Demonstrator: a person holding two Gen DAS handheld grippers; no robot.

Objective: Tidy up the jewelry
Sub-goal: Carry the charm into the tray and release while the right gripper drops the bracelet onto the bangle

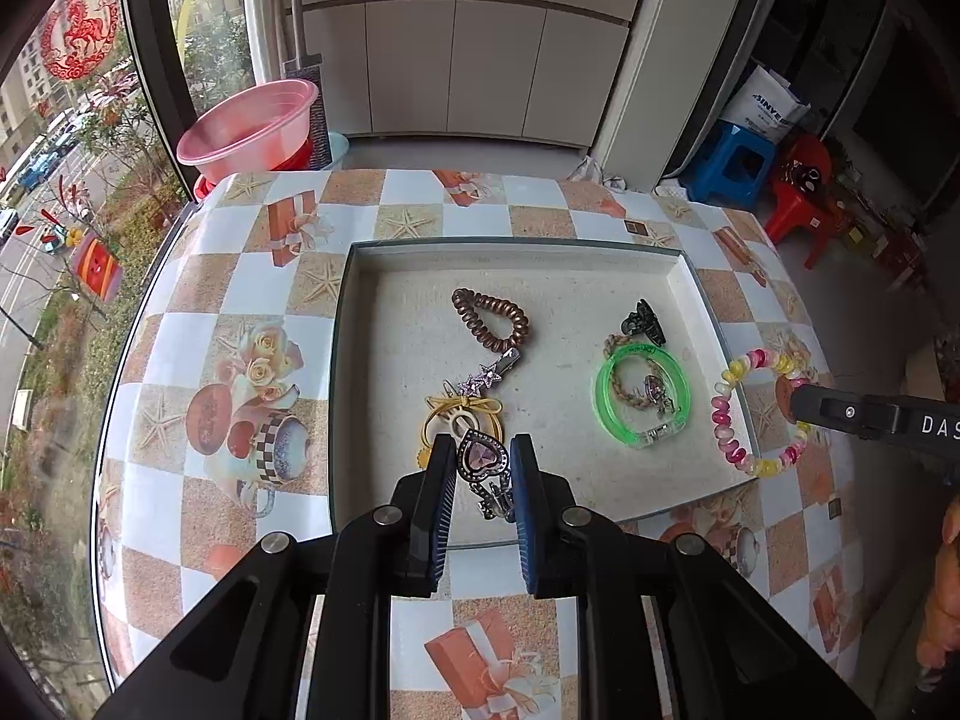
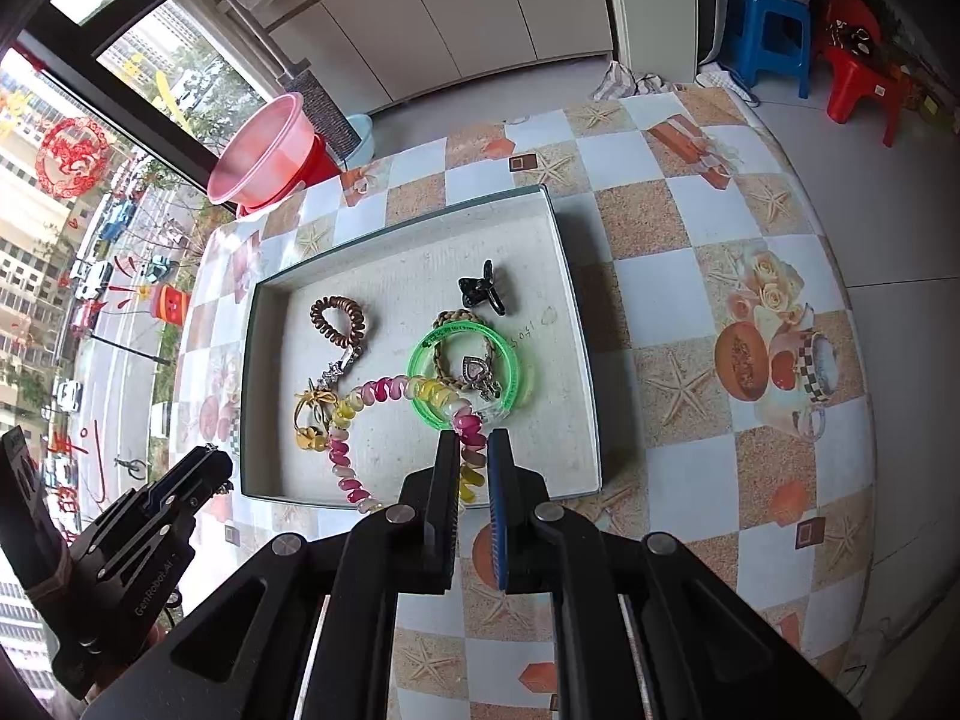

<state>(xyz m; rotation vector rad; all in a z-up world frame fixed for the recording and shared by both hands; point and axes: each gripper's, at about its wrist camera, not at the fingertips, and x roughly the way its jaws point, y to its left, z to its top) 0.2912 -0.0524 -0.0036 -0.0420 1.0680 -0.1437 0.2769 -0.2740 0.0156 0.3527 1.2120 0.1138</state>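
A shallow white tray [image 1: 360, 360] lies on the checkered table. In it lie a brown spiral hair tie [image 1: 491, 319], a star clip [image 1: 487, 373], a yellow hair tie [image 1: 459, 420], a black claw clip [image 1: 643, 319] and a green bangle [image 1: 641, 395] around a braided bracelet. My left gripper [image 1: 482, 457] is shut on a purple heart pendant [image 1: 479, 455] above the tray's near edge. My right gripper [image 2: 474, 456] is shut on a pink and yellow spiral hair tie [image 2: 384, 393] that hangs over the tray [image 2: 576, 360]. It also shows at the tray's right edge in the left wrist view [image 1: 757, 414].
A pink basin [image 1: 249, 123] stands beyond the table's far left corner by the window. Blue [image 1: 735, 165] and red [image 1: 801, 204] stools stand on the floor at the far right. White cabinets [image 1: 468, 72] line the back wall.
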